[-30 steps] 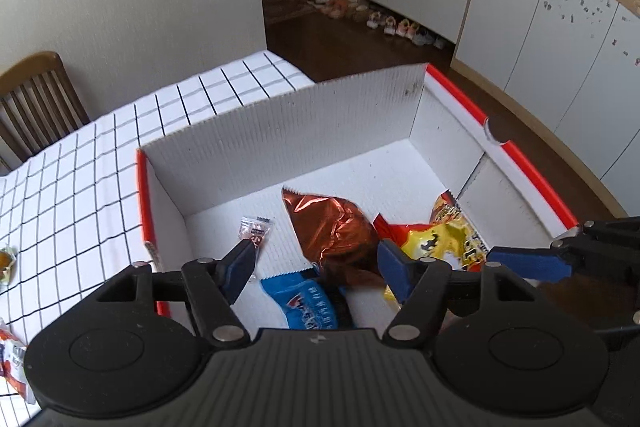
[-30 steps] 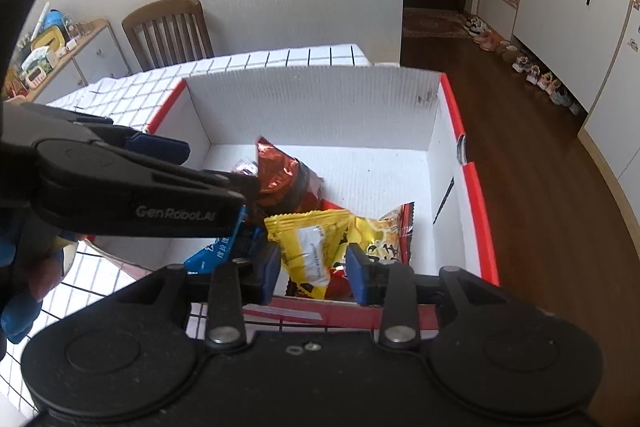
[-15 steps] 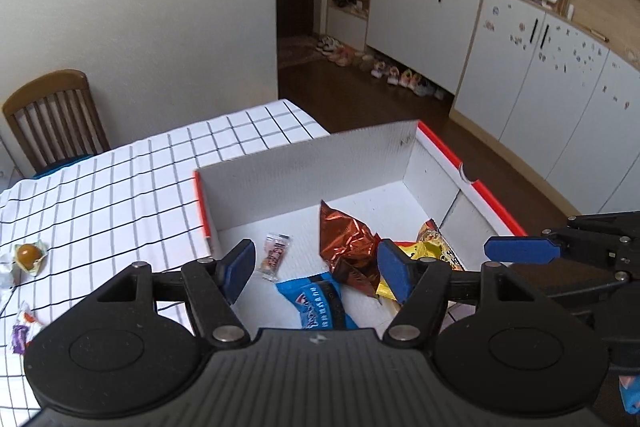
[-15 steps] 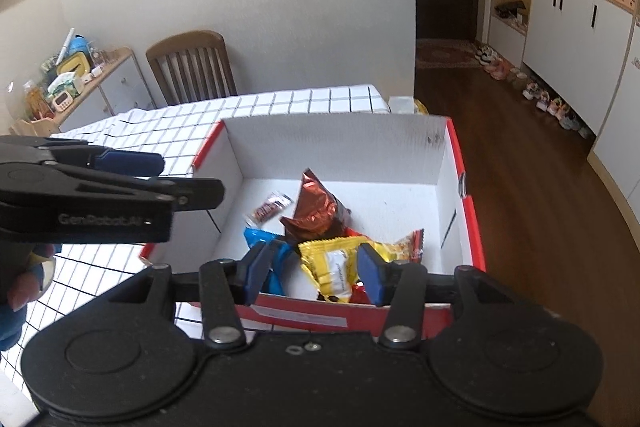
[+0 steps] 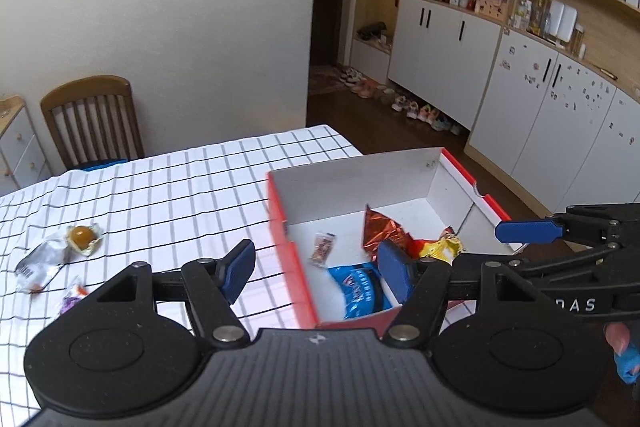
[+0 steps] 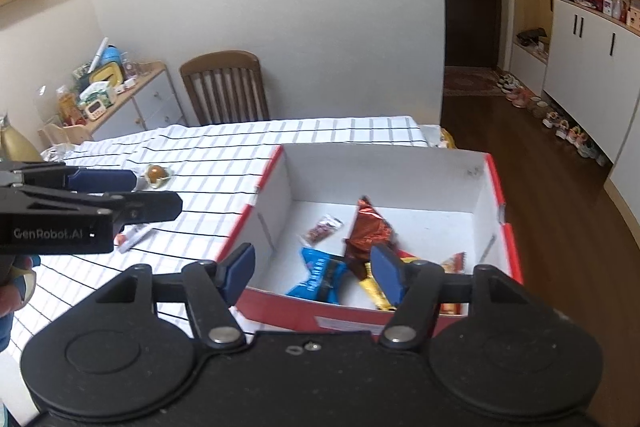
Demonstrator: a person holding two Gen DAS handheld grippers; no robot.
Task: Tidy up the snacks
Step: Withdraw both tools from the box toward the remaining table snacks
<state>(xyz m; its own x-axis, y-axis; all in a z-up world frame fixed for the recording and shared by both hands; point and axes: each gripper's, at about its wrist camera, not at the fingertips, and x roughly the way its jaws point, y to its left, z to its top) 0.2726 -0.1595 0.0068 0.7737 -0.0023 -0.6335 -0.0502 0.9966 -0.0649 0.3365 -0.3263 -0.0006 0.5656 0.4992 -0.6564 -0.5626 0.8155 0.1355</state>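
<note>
Currently both grippers hang above the near edge of the table, which is covered with a white cloth with a black grid. Left gripper: jaws spread wide, nothing between the blue pads. Right gripper: jaws likewise spread wide and empty; it also appears at the right edge of the left wrist view.

Red-and-white box: open at the top, standing on the right part of the table, lower centre-right in both views. Contents on its white floor:
- blue packet, nearest the front wall;
- copper foil bag, centre, standing up crumpled;
- yellow packet, right of the foil bag and partly under it;
- small clear-wrapped sweet, left of the foil bag, apart from it.

Loose snacks on the cloth, lower left of the left wrist view, well apart from the box: an orange sweet in a clear wrapper, a silver wrapper just beside it, and a small purple-and-orange sweet nearer the camera.

A wooden chair stands behind the table against the wall.
</note>
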